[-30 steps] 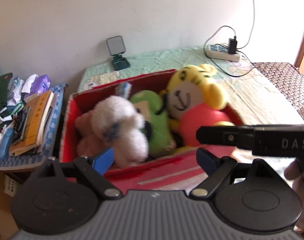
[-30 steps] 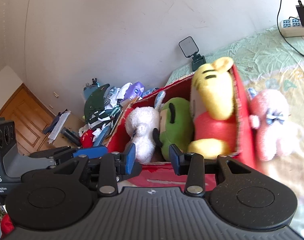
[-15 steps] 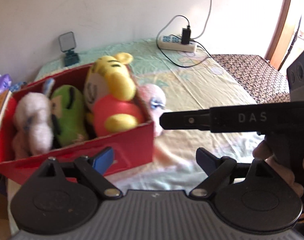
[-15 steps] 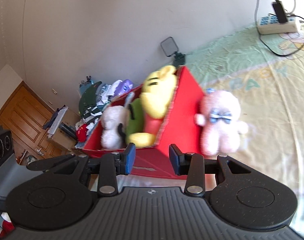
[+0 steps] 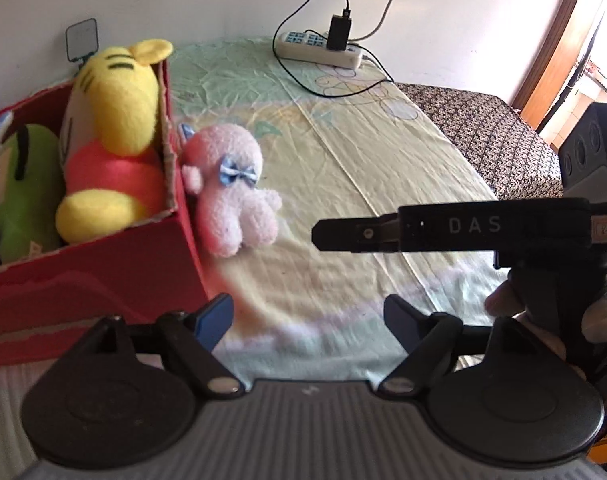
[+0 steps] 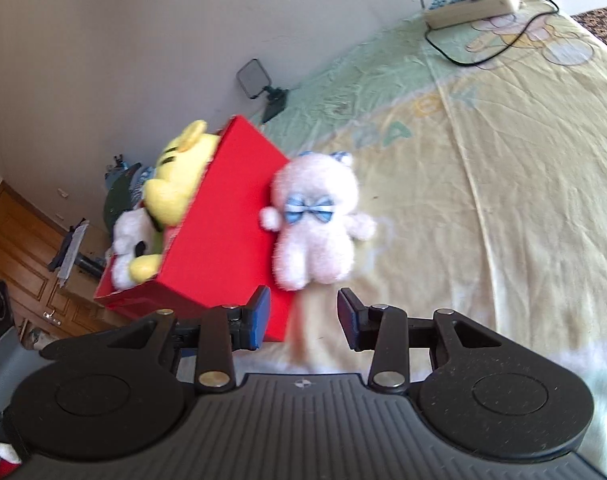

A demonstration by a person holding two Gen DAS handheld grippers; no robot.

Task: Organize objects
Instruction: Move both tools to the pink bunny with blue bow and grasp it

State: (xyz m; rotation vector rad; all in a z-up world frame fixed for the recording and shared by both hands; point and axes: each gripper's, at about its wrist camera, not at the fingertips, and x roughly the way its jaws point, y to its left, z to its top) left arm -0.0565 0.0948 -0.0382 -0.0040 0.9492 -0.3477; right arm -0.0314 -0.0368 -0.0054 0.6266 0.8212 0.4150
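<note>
At left of the left wrist view, a red box point(image 5: 103, 264) on the bed point(image 5: 343, 152) holds a yellow tiger plush point(image 5: 111, 120) and a green plush point(image 5: 23, 184). A pink plush point(image 5: 231, 184) with a blue bow lies outside, touching the box's right wall. The left tongs point(image 5: 307, 320) gape wide, empty. In the right wrist view, the right tongs point(image 6: 303, 316) stand partly open and empty, just below the pink plush point(image 6: 315, 224). A power strip point(image 5: 319, 46) sits at upper centre.

Red cardboard box point(image 5: 103, 264) at left of frame, yellow tiger plush point(image 5: 111, 136) inside, pink bow-tied plush point(image 5: 231, 184) touching its right wall, white power strip point(image 5: 319, 46) at upper centre on pale patterned bedsheet point(image 5: 383, 160)
</note>
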